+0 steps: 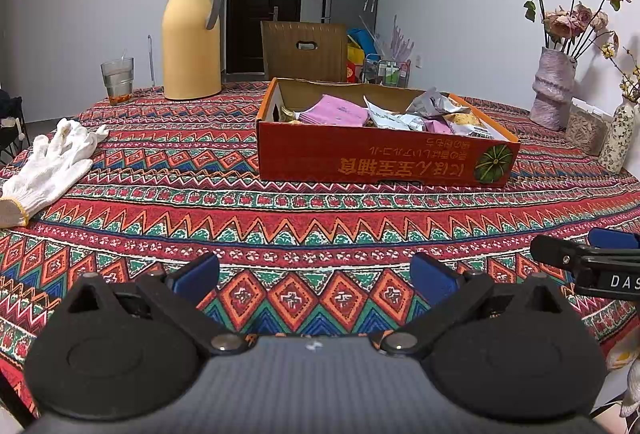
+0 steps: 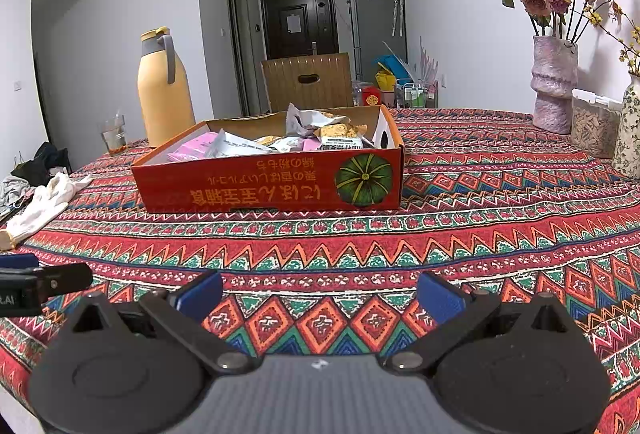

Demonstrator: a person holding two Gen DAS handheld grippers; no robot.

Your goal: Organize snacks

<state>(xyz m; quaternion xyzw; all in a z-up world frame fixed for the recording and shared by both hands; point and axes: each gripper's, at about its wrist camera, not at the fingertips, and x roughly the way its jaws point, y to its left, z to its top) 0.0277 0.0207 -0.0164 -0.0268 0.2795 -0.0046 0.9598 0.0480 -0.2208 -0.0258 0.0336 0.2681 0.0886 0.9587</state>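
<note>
Left wrist: my left gripper (image 1: 314, 276) is spread wide, empty, low over the tablecloth (image 1: 280, 226). Red box (image 1: 384, 162) ahead holds the snack packets (image 1: 396, 114); count unclear from here.

Right wrist: my right gripper (image 2: 320, 292) is also apart, holding nothing; box left of centre.

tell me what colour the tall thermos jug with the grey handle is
Pale yellow tall thermos jug with grey handle and collar; clearest in the left wrist view.

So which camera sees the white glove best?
The left wrist view: the white glove lies big and whole on the tablecloth, fingers clear. In the right wrist view the glove is smaller, near the left edge, and looks crumpled.
</note>
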